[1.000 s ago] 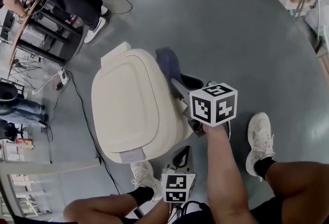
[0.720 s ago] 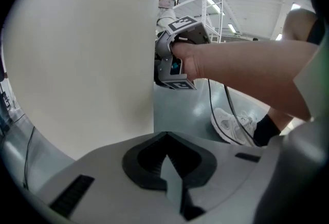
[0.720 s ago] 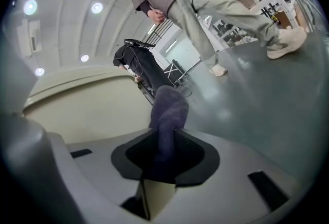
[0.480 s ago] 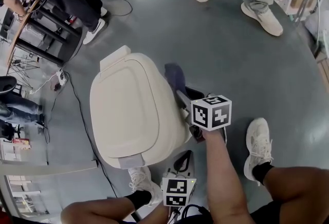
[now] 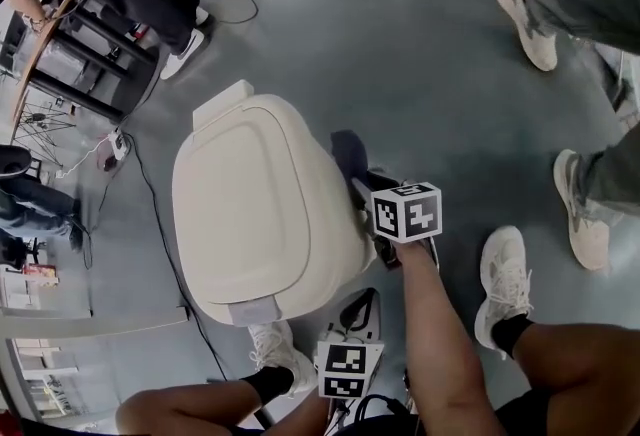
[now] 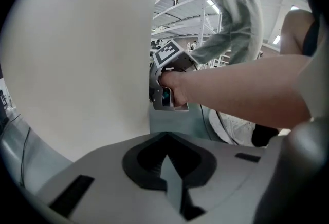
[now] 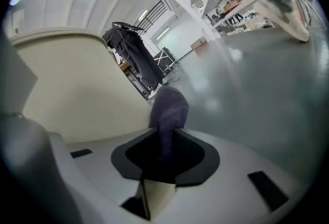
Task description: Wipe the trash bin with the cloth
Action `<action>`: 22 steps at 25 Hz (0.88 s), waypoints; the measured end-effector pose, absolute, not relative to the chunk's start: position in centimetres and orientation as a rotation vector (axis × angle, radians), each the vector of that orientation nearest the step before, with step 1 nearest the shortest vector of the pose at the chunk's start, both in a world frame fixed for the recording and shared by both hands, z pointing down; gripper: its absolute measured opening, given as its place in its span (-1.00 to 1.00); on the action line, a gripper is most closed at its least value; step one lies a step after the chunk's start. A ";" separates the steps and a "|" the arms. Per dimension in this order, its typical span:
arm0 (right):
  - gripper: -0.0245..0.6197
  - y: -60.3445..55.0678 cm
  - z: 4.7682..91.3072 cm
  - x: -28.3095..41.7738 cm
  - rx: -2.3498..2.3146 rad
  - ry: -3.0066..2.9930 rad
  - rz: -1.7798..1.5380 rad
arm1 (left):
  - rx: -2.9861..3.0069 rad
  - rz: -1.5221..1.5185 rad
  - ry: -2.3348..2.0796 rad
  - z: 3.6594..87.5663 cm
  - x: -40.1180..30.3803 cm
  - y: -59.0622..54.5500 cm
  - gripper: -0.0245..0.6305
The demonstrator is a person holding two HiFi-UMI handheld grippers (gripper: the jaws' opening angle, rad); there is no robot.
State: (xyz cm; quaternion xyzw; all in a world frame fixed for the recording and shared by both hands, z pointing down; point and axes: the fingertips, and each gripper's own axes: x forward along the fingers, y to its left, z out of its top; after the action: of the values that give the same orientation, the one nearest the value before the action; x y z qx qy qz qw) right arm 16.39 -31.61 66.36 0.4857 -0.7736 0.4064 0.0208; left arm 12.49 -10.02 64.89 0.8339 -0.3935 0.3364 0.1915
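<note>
The cream trash bin stands on the grey floor with its lid down. A dark blue cloth hangs against the bin's right side, and my right gripper is shut on it. In the right gripper view the cloth rises from between the jaws, next to the bin wall. My left gripper is low at the bin's near right corner, shut with nothing in it. The left gripper view has the bin wall at its left and the right gripper beyond it.
A black cable runs along the floor left of the bin. Table legs and a standing person are at the far left. My white shoes are right of and below the bin. A passer-by's shoes are at the right.
My right gripper has slid the cloth a little nearer along the bin's right side. A person in the background has walked from the top middle to the right edge.
</note>
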 end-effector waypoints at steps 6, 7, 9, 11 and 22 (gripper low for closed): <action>-0.62 -31.2 69.4 16.3 1.520 -2.334 1.339 | 2.346 0.896 -1.088 64.2 13.3 -10.2 -0.93; -0.62 -31.0 69.8 16.4 1.526 -2.329 1.365 | 2.343 0.874 -1.087 63.9 13.5 -10.3 -0.93; -0.62 -30.8 70.7 16.5 1.539 -2.313 1.388 | 2.329 0.842 -1.084 64.0 13.6 -10.2 -0.93; -0.62 -30.7 71.6 16.4 1.542 -2.286 1.379 | 2.320 0.829 -1.083 64.1 13.6 -10.3 -0.93; -0.62 -30.8 74.6 15.9 1.483 -2.238 1.387 | 2.350 0.841 -1.080 64.4 13.8 -10.9 -0.93</action>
State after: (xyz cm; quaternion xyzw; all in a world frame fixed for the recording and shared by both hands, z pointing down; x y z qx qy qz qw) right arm 15.93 -30.85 74.61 0.4899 -0.7392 0.4581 0.0601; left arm 13.85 -10.90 64.36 0.8449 -0.3884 0.3022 0.2095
